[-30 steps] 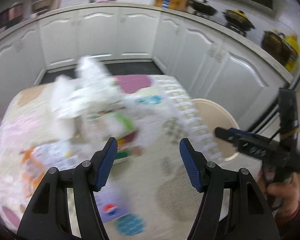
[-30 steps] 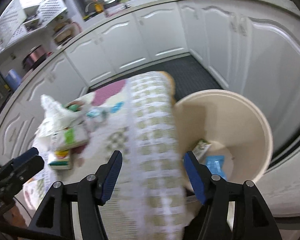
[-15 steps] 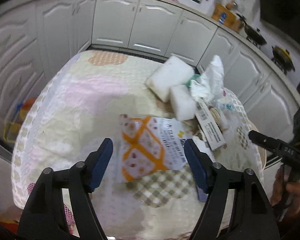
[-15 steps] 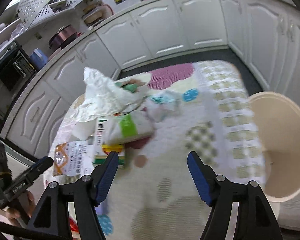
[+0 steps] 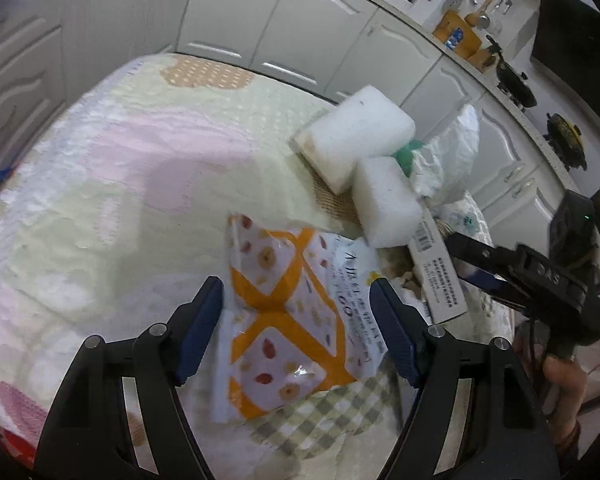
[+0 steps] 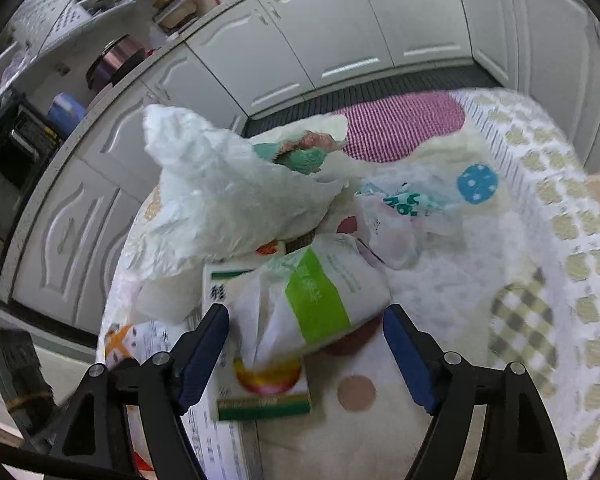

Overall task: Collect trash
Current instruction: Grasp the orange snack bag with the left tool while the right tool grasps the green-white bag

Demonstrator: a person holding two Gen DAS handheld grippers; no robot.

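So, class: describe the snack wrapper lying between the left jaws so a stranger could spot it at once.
On the patterned tablecloth, find the two white foam blocks. Just in front of them lies a flat snack wrapper. Only it has orange crossing bands.

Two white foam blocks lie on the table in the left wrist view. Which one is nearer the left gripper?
The smaller foam block, beside the orange wrapper. The larger block lies behind it, farther from the left gripper.
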